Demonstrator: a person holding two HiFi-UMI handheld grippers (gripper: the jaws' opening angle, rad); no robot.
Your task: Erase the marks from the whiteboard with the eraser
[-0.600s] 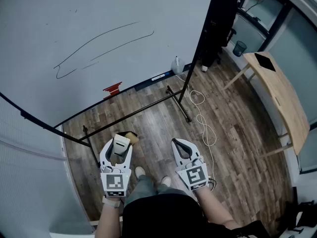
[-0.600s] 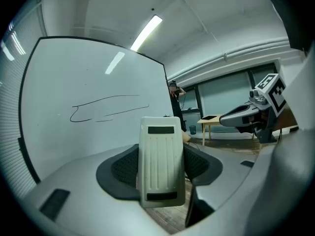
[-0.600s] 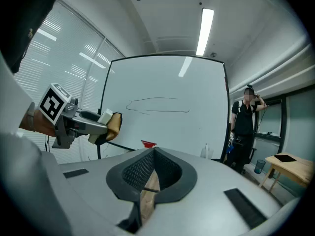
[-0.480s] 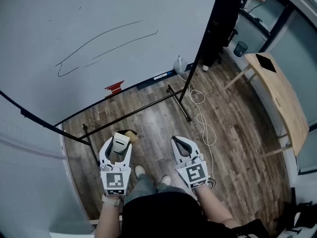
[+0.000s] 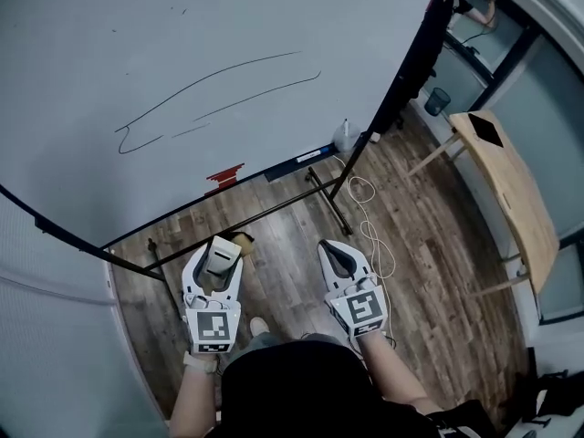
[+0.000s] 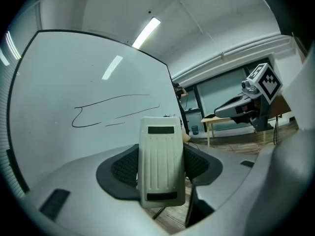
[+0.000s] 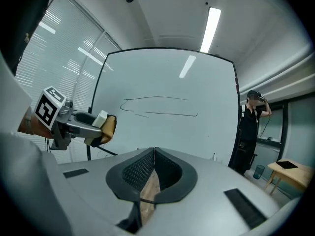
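Holding eraser [image 6: 161,161] by its long sides, L gripper [image 5: 217,252] is clamped on the plastic body. Judged light and rigid w/ soft pad; grip the body, not the pad. R gripper [image 5: 338,258] closed, empty. Marks [image 5: 255,96] on whiteboard [image 5: 274,16] well apart, untouched.

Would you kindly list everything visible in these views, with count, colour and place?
whiteboard: one, white, straight ahead
marks: a few thin dark lines, on the whiteboard
eraser: one, cream with a tan pad, held by the left gripper
table: one, light wood, far right
bin: one, dark, on the floor beyond the table
cable: one, white, on the brown plank floor
other person: one, in black, by the whiteboard's right edge
left gripper: one, white, fingers shut on the eraser
right gripper: one, white, fingers together, empty
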